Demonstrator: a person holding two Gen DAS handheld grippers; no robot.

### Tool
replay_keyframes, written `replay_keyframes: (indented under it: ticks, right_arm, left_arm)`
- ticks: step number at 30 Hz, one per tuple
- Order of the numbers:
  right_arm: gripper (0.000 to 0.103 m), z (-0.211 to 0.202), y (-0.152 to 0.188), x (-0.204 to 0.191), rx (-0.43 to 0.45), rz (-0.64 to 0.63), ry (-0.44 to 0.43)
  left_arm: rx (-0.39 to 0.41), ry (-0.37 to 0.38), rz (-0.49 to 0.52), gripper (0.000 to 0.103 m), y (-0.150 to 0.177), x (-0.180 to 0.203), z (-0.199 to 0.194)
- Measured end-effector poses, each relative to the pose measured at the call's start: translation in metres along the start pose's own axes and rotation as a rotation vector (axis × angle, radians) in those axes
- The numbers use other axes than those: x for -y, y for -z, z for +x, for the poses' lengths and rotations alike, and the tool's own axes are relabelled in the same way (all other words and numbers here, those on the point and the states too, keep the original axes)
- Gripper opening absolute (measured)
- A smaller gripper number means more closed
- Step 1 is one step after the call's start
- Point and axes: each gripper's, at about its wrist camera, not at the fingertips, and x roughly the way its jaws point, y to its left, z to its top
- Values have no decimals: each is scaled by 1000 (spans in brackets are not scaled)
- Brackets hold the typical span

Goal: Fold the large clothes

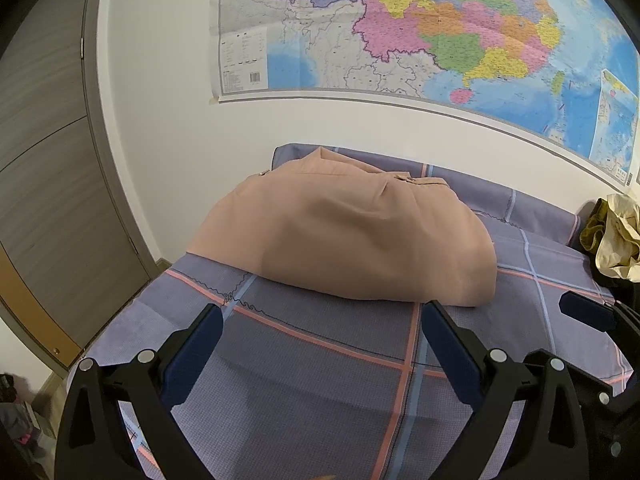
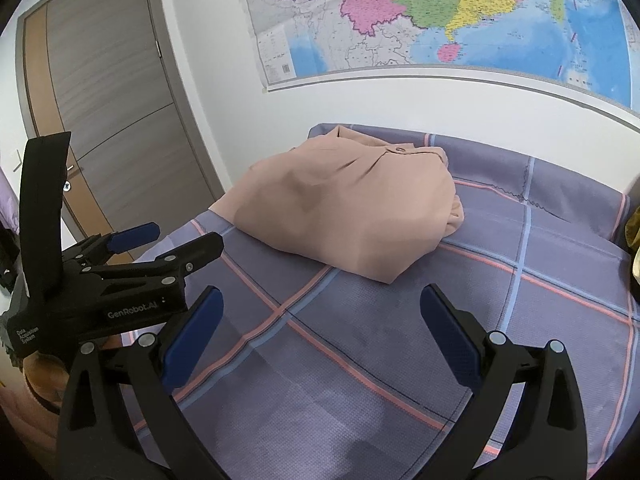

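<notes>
Both grippers empty right now, fingers spread wide: left gripper (image 1: 320,344) hanging over bare sheet short of the near hem, right gripper (image 2: 320,332) same deal, also short of the cloth. Nothing clamped anywhere.

Peach shirt (image 1: 344,236) lying on the bed (image 1: 280,380), up toward the wall end, already bundled into a rough folded mound with the collar side (image 2: 396,150) facing the wall map (image 1: 400,32). Looks close to done, maybe one more fold or a tidy-up left, just guessing from the shape.

Stuff that could go sideways:

- Left edge of the shirt sitting right at the side of the bed nearest the door (image 2: 112,100). Push or drag that way and probably off onto the floor.
- Thin, slippery-looking fabric stacked in layers. Pinch only the top layer and likely the whole fold peels open instead of lifting together.
- Checked sheet underneath is loose too. Come in too low and could easily grab sheet along with shirt, then drag everything.
- Right side has a bunched sleeve or hem (image 2: 454,212) poking out. Fold over that and end up with a lumpy, lopsided packet.
- Pile of yellowish clothes (image 1: 616,236) near the right edge, easy to snag with a wide swing.
</notes>
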Motion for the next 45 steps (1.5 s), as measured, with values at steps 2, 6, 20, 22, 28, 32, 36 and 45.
replay_keyframes:
  ticks: [2,6,20,22,28,32,36,45]
  right_arm:
    - [97,0,0,0,-1,3,0]
    - [97,1,0,1,-4,7,-4]
    - [97,0,0,3,-3,10,1]
    - [97,0,-1,3,-3,10,1]
    - [97,1,0,3,-6,14,2]
    - [97,2,-1,4,-8,15,3]
    - [97,3,-1,6,-10,20,2]
    - [97,5,0,9,-17,29,3]
  left_arm:
    - [-1,0,2,96,0,0,0]
    - [-3,1,2,96,0,1,0]
    - [-11,4,5,96,2,6,0]
    - [-12,7,5,96,2,7,1]
    - [-14,9,7,96,2,8,3]
    - [-17,9,5,96,3,9,2]
    - [-19,7,6,96,2,10,3]
    - [-26,5,5,96,3,12,4]
